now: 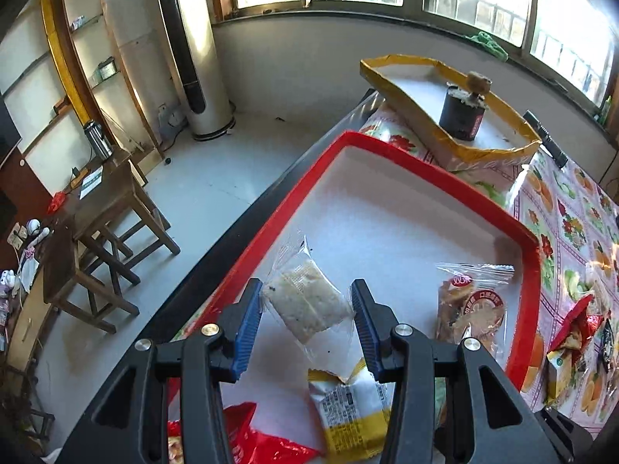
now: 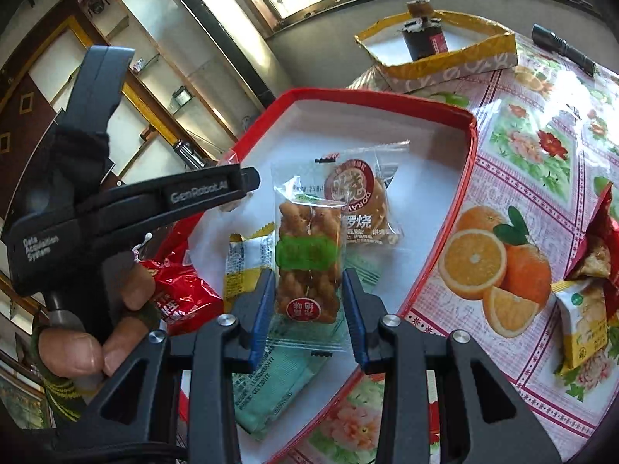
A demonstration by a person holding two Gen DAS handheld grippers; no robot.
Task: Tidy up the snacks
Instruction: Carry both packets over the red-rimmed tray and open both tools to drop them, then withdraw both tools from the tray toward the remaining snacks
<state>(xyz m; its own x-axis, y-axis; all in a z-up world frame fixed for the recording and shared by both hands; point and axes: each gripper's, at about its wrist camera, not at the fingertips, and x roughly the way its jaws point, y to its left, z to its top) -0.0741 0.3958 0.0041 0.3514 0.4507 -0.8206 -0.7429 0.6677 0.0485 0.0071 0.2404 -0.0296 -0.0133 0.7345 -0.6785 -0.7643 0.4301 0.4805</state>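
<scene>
Left gripper [image 1: 307, 319] spread, blue pads either side of a clear-wrapped rice cracker [image 1: 307, 307]; whether the pads touch the wrapper cannot be told. Right gripper [image 2: 305, 309] pinching a clear pack of fried dough twists [image 2: 307, 259], held above the red-rimmed tray [image 2: 470, 162]. Counted in the tray, left to right: one red bag [image 2: 182, 297] at the left rim, partly behind the left gripper's body; one yellow-and-white packet [image 2: 247, 263]; one pale green packet [image 2: 271, 390], mostly under the twists; one dorayaki [image 2: 361, 205]. On the floral tablecloth [image 2: 541, 147] past the tray's right rim, a small heap of snacks [image 2: 588, 294], cut off by the frame edge, number unclear. At the table's far edge, one yellow-rimmed box [image 2: 456, 62] holding one dark jar [image 2: 423, 40].
</scene>
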